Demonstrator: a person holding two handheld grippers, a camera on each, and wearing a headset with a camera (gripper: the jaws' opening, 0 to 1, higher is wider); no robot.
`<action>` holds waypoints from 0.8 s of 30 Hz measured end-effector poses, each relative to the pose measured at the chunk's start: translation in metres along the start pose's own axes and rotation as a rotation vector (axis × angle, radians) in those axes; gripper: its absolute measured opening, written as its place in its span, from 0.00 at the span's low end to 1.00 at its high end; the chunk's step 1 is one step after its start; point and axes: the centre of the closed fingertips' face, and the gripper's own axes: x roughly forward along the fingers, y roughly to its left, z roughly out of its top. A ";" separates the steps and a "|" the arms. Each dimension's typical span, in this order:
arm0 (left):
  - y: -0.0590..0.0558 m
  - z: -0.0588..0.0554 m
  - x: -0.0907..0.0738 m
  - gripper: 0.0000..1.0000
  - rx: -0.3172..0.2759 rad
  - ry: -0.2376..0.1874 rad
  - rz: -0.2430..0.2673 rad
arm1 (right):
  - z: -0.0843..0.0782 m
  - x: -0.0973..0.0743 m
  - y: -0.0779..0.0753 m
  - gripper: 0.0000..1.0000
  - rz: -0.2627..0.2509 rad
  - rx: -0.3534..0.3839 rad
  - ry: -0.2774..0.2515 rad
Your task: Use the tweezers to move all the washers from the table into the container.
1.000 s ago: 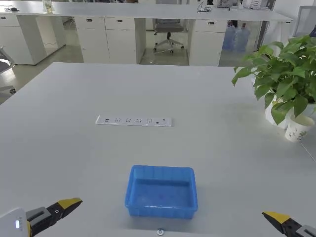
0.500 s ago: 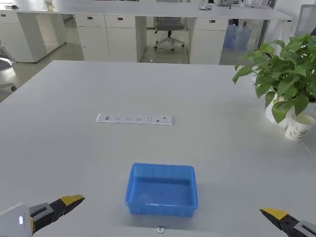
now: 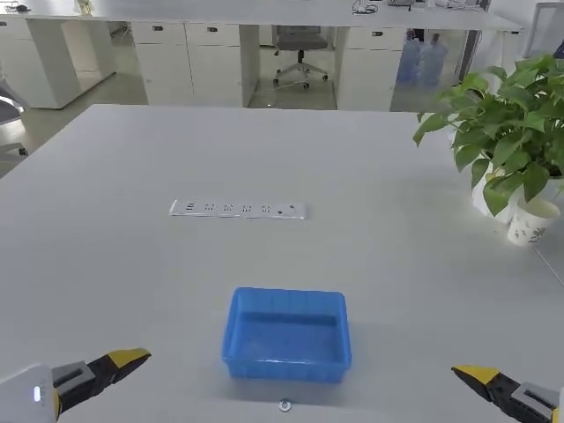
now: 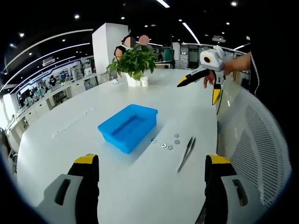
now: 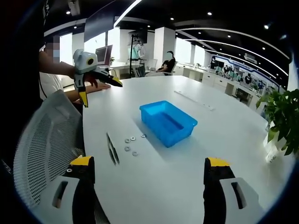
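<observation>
A: How do your tools stand?

B: My left tool (image 4: 152,159) is open, its two yellow-tipped jaws spread wide with only air between them. My right tool (image 5: 149,161) is the same, jaws far apart. I hold both in the air near my edge of the white desk (image 3: 370,176), one out to each side.

A: And the tweezers?

B: The tweezers (image 4: 187,153) lie flat on the desk, close to my edge and apart from both tools.

A: The washers?

B: Five small washers (image 4: 163,145) lie loose on the desk in a little scatter, between the tweezers and the blue container (image 3: 286,335). One of them lies just beside the container's near wall; in the head view it sits right below that wall.

A: Where is the container itself?

B: It stands upright, open side up, in the middle of the desk between my two tools.

A: Anything else on the desk?

B: A white power strip (image 3: 238,209) lies beyond the container, well apart from it. A leafy plant (image 3: 507,132) stands at the far right with a paper cup (image 3: 531,225) beside it.
</observation>
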 end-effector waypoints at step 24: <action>-0.031 -0.020 0.021 0.63 0.112 0.103 -0.178 | -0.008 0.042 0.049 0.54 0.286 -0.212 0.148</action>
